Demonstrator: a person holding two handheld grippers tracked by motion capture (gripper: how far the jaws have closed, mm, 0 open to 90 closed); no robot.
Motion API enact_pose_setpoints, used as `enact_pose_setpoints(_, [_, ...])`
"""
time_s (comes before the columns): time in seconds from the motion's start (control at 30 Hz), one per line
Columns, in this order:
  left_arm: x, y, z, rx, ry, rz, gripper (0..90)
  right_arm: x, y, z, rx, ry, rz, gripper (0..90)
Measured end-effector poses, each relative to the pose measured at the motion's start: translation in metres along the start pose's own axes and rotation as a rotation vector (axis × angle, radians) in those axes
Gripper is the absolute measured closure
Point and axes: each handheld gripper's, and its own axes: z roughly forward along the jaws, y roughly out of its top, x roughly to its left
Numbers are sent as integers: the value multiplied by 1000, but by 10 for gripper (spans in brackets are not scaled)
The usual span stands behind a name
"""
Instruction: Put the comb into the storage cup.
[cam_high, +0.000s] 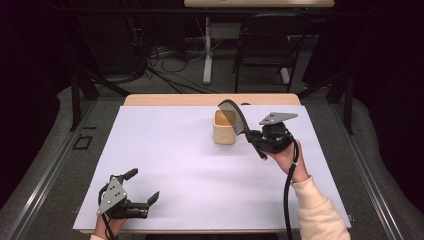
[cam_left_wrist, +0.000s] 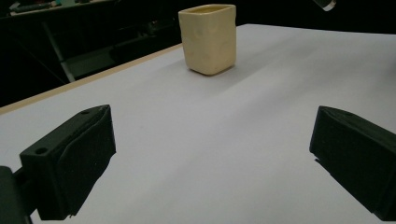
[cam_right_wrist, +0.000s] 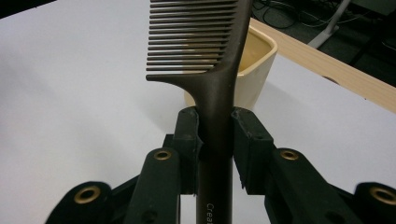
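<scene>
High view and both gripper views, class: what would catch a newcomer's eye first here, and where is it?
First, the dark comb, clamped by its handle in the right gripper and held with its teeth over the cream cup toward the far side of the white table sheet. Next, the left gripper, resting near the front left corner, jaws wide apart with nothing between them.
</scene>
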Motion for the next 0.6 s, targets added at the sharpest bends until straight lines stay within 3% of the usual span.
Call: enact_pose_setpoints(0.6, [0, 0, 0, -2, 0, 0, 2, -3, 10, 2, -28, -15, -2, 725])
